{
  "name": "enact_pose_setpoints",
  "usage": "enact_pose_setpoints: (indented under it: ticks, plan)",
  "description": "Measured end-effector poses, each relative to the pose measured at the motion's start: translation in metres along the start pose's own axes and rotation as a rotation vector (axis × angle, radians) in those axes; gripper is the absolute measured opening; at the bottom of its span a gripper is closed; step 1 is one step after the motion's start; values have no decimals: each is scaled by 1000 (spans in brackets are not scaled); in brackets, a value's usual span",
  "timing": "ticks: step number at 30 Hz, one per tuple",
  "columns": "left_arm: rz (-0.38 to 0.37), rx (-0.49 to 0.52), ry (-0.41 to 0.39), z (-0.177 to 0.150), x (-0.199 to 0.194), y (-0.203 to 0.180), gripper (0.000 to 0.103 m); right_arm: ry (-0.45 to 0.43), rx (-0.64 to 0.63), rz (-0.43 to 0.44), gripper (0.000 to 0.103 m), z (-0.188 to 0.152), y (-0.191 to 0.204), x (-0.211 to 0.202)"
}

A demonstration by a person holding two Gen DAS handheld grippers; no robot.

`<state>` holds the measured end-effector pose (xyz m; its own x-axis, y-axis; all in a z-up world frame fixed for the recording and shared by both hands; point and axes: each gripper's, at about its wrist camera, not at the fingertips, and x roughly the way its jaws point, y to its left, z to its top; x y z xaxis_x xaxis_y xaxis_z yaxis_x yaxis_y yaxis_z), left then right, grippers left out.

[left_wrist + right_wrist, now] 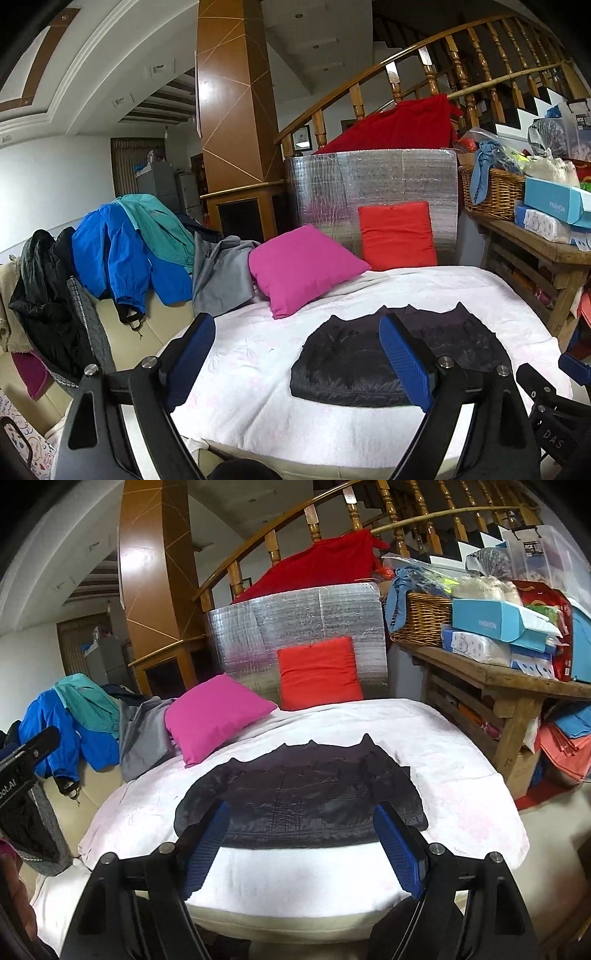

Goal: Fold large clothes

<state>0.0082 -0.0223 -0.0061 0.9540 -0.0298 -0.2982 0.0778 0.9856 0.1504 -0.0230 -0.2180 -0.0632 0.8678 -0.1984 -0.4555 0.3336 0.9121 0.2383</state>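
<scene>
Now | black jacket point(306, 797) flat, long axis left-right | both jaws spread

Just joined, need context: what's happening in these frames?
A person with two handheld grippers is folding clothes. A dark jacket lies folded on the white blanket. The left gripper and right gripper are both open and empty, held in front of it. More jackets are piled to the left.

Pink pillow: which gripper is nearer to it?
Left. The left gripper hangs over the bed's near left part, below the pink pillow. The right gripper is further right, centred before the black jacket.
</scene>
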Motion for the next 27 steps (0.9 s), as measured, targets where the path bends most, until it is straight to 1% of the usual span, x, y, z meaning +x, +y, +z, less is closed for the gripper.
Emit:
enact_pose_setpoints:
  ticks: [17, 27]
  plan:
    - [8, -1, 15, -3, 1, 1, 91, 4, 12, 5, 83, 0, -6, 4]
    - [14, -4, 11, -3, 0, 1, 91, 0, 13, 6, 83, 0, -5, 3]
